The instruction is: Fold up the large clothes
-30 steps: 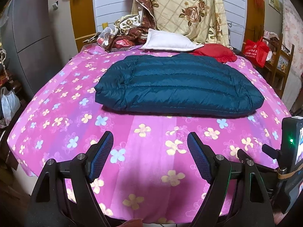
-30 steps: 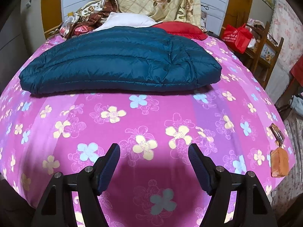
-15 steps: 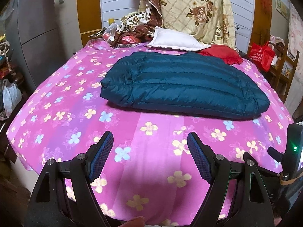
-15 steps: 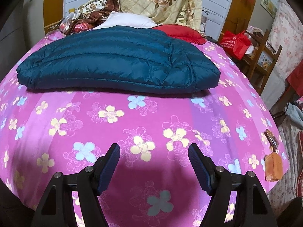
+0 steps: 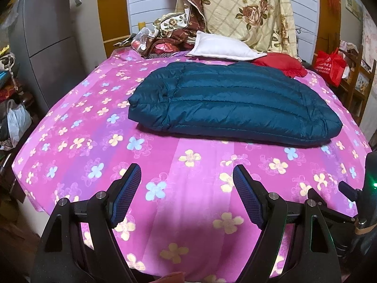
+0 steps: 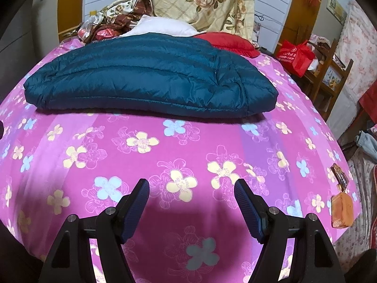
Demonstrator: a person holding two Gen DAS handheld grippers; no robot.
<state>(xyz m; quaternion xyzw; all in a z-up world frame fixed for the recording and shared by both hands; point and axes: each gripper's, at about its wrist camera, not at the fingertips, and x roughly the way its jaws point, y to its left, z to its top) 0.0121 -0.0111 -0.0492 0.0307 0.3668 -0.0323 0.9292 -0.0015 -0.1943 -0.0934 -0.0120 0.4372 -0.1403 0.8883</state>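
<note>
Flowered pink bedsheet [image 5: 188, 212] under puffy quilted teal jacket [image 5: 235, 99]

Bright indoor light, sharp focus, strong fisheye bend w/ dark corners, soft shadows

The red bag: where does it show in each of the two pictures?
Left wrist view: red bag at far right, beside the bed.
Right wrist view: red bag upper right, on a wooden shelf.
Shared landmark: red pillow behind the blue jacket.
</note>
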